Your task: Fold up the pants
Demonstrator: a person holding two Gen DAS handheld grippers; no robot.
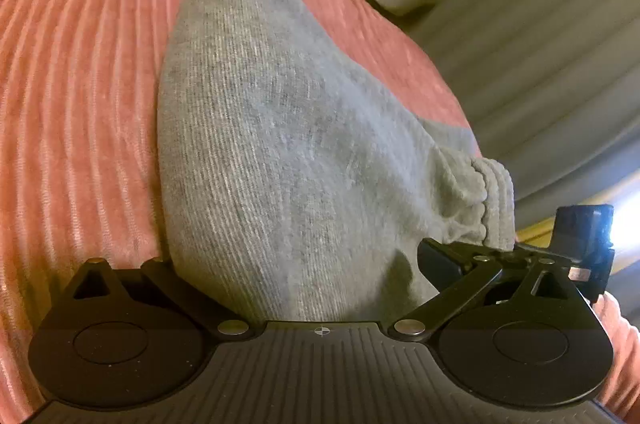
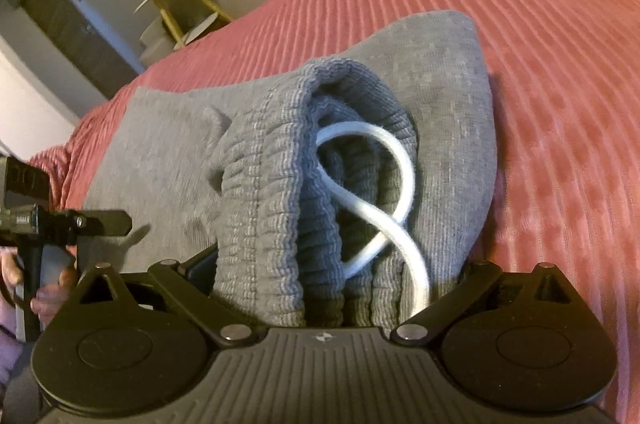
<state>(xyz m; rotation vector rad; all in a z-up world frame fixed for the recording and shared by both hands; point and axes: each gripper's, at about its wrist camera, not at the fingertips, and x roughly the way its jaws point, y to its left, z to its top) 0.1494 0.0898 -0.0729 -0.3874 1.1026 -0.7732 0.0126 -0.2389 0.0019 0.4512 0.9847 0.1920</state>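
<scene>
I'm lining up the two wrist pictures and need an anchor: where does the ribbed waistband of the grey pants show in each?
Left wrist: waistband at right of middle, bunched just above the left gripper's right finger.
Right wrist: waistband fills the centre, white drawstring looped on it.
Shared landmark: the pink ribbed bedspread under the pants.

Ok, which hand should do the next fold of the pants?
Right, probably. The right gripper has the bunched waistband and drawstring between its fingers, ready to carry over; the left gripper has only plain cloth.
</scene>
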